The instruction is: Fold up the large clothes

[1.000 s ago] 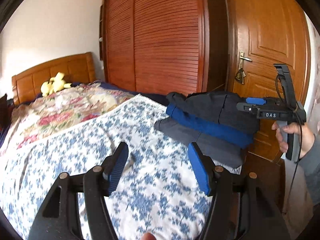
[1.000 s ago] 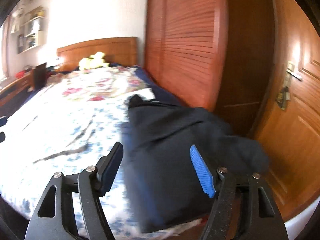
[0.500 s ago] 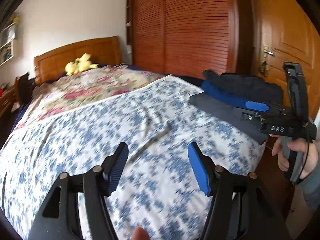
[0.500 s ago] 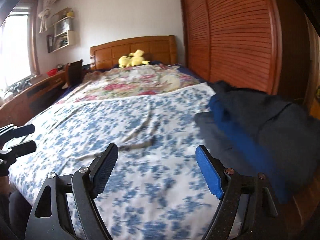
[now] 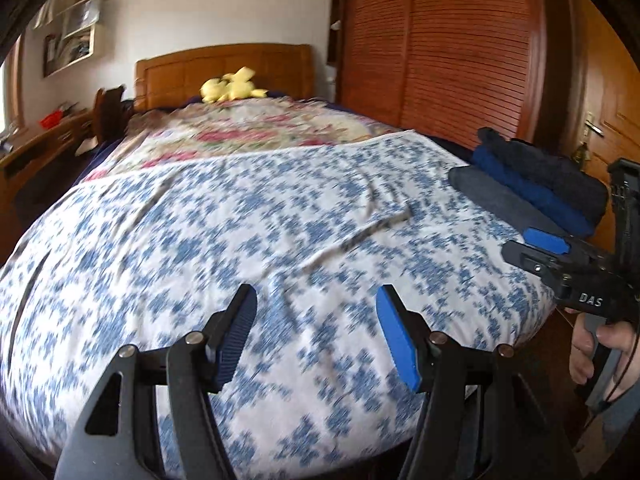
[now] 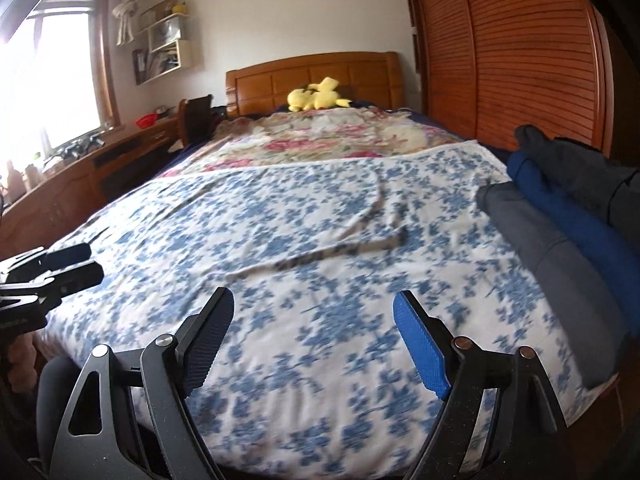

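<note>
Your left gripper (image 5: 316,332) and right gripper (image 6: 314,334) both hover with fingers wide and empty over the blue-flowered white bedspread (image 6: 304,216). The stack of folded dark grey, blue and black clothes (image 6: 568,216) lies at the bed's right edge, so the folding looks done. Nothing blocks either gripper; a yellow plush toy (image 6: 318,96) sits far off by the headboard.

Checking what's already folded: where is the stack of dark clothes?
The stack of dark clothes lies on the bed's right edge, beside the wooden wardrobe, in both views.
</note>
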`<state>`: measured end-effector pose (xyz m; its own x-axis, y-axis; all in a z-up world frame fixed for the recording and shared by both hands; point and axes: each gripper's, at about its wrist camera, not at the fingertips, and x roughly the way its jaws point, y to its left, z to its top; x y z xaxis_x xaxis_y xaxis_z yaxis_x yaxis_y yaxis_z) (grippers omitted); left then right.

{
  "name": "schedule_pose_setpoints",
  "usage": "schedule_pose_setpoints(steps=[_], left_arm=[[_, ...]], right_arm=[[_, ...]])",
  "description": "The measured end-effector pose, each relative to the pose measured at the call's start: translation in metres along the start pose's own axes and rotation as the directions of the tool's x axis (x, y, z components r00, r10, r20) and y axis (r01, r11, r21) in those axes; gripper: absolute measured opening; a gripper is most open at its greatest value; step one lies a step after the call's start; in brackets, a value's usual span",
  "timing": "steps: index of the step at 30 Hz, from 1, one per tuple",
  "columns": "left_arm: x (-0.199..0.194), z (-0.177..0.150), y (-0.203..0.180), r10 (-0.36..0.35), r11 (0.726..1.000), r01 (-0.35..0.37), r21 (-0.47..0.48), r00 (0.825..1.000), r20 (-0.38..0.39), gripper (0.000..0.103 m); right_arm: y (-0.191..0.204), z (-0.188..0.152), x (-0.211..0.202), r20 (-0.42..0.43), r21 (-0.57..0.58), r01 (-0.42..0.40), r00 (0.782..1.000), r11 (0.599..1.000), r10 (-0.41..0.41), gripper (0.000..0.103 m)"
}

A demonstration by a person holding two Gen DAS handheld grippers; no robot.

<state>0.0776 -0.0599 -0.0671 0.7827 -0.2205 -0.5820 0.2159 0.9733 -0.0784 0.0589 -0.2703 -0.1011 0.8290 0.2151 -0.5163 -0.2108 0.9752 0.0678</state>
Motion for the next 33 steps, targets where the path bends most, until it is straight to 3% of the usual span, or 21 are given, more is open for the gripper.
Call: schedule_pose_setpoints(steps=[7, 19, 25, 33], left_arm=[[-0.028, -0.018, 0.029, 0.076, 0.995, -0.075, -0.062, 0.997, 0.005, 0.062], [-0.098, -0.003, 0.046, 0.163, 0.985, -0.151, -0.086, 0.975, 0.152, 0.062], [-0.117, 0.0, 0.041, 0.156, 0.987, -0.142, -0.079, 0.967, 0.202, 0.062], [-0.118, 0.0, 0.039, 0.146, 0.988, -0.132, -0.079, 0.968, 0.204, 0.062]], right_arm=[[0.03, -0.009, -0.002, -0.014, -0.011, -0.038, 0.999, 0.999, 0.038, 0.084], [0.082, 0.014, -0.046, 0.089, -0.054, -0.106, 0.99, 0.993, 0.11, 0.084], [0.09, 0.023, -0.066, 0.136, -0.065, -0.119, 0.983, 0.991, 0.127, 0.084], [0.093, 0.024, -0.068, 0.142, -0.072, -0.122, 0.981, 0.99, 0.131, 0.084]])
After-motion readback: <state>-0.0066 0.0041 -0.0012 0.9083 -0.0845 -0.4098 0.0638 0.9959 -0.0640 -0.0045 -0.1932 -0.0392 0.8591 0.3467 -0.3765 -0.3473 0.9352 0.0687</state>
